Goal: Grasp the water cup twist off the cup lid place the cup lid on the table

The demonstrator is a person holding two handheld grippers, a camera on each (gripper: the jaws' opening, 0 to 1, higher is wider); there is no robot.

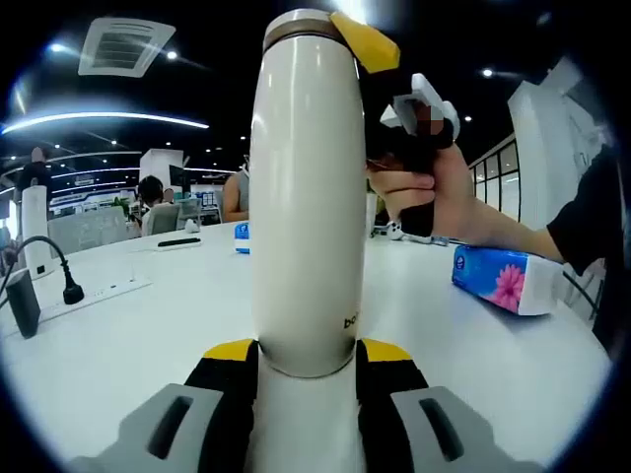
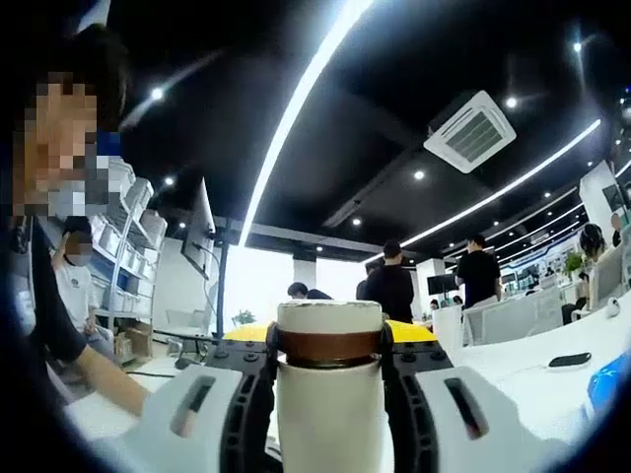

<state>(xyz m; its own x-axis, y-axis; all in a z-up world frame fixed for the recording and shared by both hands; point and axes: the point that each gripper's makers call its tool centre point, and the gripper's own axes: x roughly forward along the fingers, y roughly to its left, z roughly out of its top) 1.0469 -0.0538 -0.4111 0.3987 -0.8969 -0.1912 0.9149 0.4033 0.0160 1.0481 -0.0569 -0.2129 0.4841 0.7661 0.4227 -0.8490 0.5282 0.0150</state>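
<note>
A tall cream water cup (image 1: 306, 197) stands upright on the white table (image 1: 148, 325). My left gripper (image 1: 306, 353) is shut on its base, with a yellow-tipped jaw on each side. The cup lid (image 1: 301, 22) sits on top above a brown band. My right gripper, held by a person's hand (image 1: 434, 192), reaches the top from the right, and one of its yellow fingertips (image 1: 367, 41) presses the lid. In the right gripper view, the right gripper (image 2: 329, 340) is shut on the cup lid (image 2: 329, 317), and the brown band (image 2: 329, 348) lies between its black jaws.
A blue tissue pack (image 1: 503, 279) lies on the table to the right of the cup. At the left are a white power strip (image 1: 104, 293) and a black adapter (image 1: 22, 304) with a cable. A dark phone (image 2: 571, 361) lies further off. People stand and sit in the background.
</note>
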